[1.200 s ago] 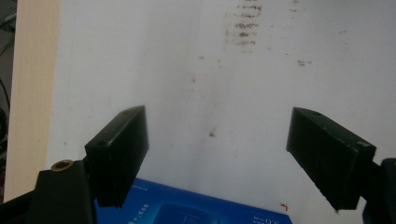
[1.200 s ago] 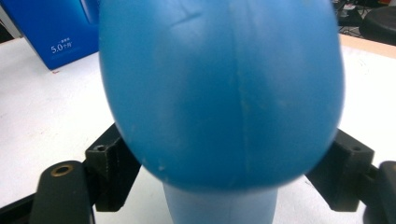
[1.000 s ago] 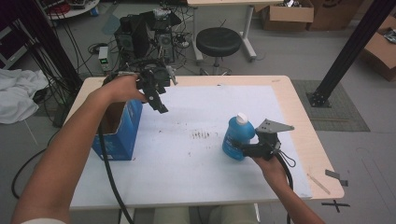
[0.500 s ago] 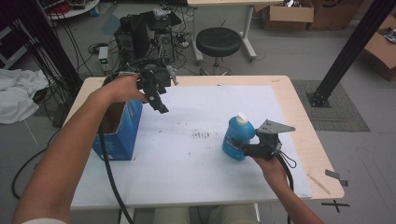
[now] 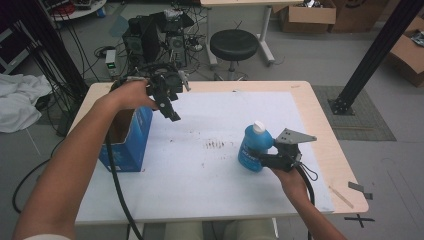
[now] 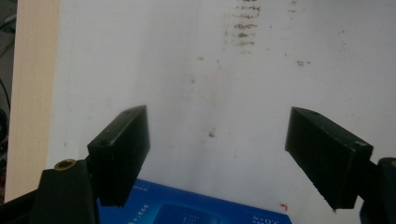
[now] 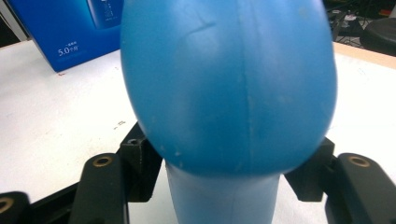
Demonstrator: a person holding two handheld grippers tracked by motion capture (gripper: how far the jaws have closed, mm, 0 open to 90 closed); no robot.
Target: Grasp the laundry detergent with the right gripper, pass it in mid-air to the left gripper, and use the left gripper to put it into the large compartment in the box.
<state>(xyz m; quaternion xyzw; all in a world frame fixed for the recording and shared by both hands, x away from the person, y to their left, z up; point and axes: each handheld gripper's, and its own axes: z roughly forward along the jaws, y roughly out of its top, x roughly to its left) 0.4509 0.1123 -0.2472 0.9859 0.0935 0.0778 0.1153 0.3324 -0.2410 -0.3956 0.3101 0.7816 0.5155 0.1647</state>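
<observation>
1. At the left edge of the table (image 5: 320, 120), a blue box (image 5: 131, 142) is standing upright with its top open, and its inside is looking dark and empty as far as I can tell.
2. The left gripper (image 5: 170, 107) is hovering just above and beside the box's upper right corner. It is gaping wide with nothing between its jaws; in the left gripper view those jaws are framing the white sheet (image 6: 187, 70) and an edge of the blue box (image 6: 196, 212).
3. In the middle of the sheet a patch of small brown marks (image 5: 216, 145) is showing, well apart from both grippers.
4. Toward the right, a blue bottle (image 5: 255, 149) with a white cap (image 5: 258, 126) is standing upright on the sheet. The right gripper (image 5: 265, 159) is clamping it low on its body; in the right gripper view the jaws are pressing on the narrower lower part, beneath the bulging upper part of the blue bottle (image 7: 229, 88).
5. The bottle is looking like smooth moulded plastic, so it is probably slick and a little springy under pressure. If it is full it may be fairly heavy and top-loaded. The narrow part under the bulge seems the sound place to hold, since the bulge is likely to stop it sliding down through the jaws.
</observation>
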